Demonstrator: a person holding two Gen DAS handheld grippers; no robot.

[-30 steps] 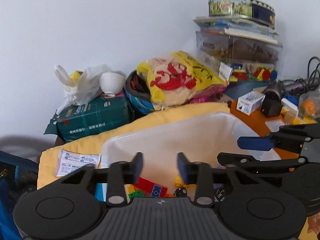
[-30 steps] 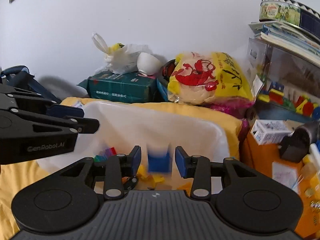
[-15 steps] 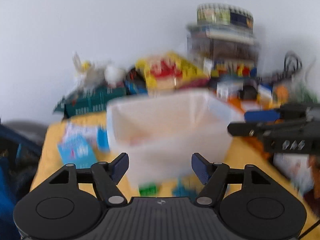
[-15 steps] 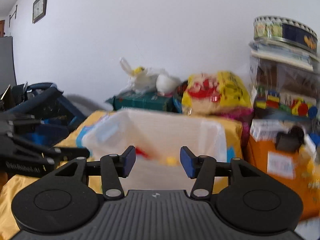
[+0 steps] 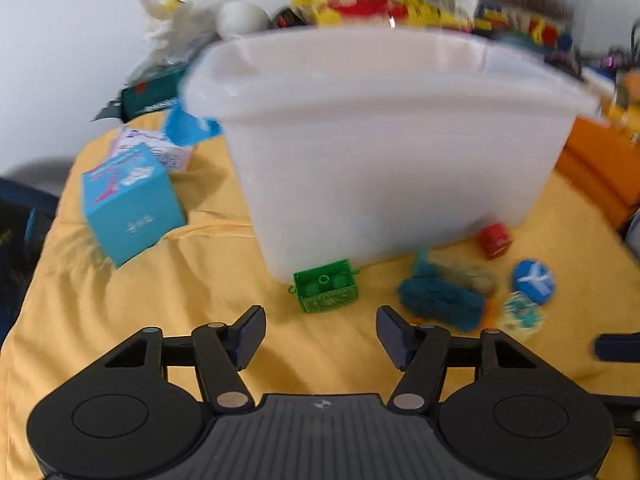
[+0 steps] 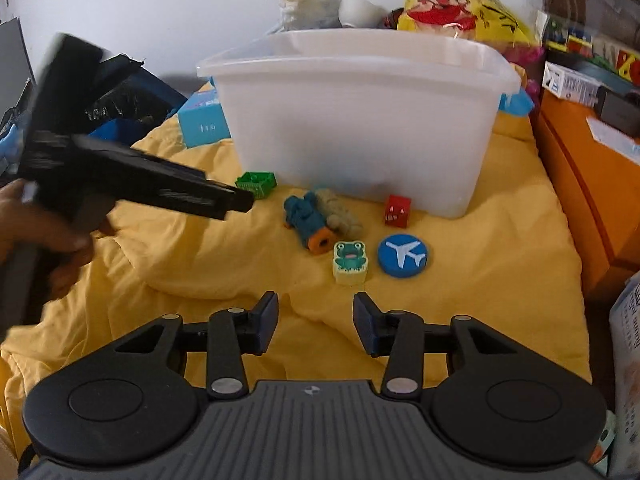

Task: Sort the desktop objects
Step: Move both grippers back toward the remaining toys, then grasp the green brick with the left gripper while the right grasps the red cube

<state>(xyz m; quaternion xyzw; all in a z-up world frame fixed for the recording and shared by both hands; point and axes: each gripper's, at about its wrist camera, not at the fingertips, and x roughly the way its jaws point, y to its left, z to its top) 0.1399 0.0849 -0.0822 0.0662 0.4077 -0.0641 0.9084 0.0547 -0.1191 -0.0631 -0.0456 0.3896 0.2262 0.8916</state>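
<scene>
We found the white bin [image 6: 360, 120] standing on the yellow cloth [image 6: 240, 272]. Before the bin lay the green basket [image 5: 325, 286], teal knitted toy [image 6: 306, 216], red block [image 6: 397, 211], frog eraser [image 6: 349, 267] and plane disc [image 6: 403, 256]. The left gripper [image 5: 321, 334] was closing, nothing between its jaws; the right gripper [image 6: 316, 322] likewise, empty.
</scene>
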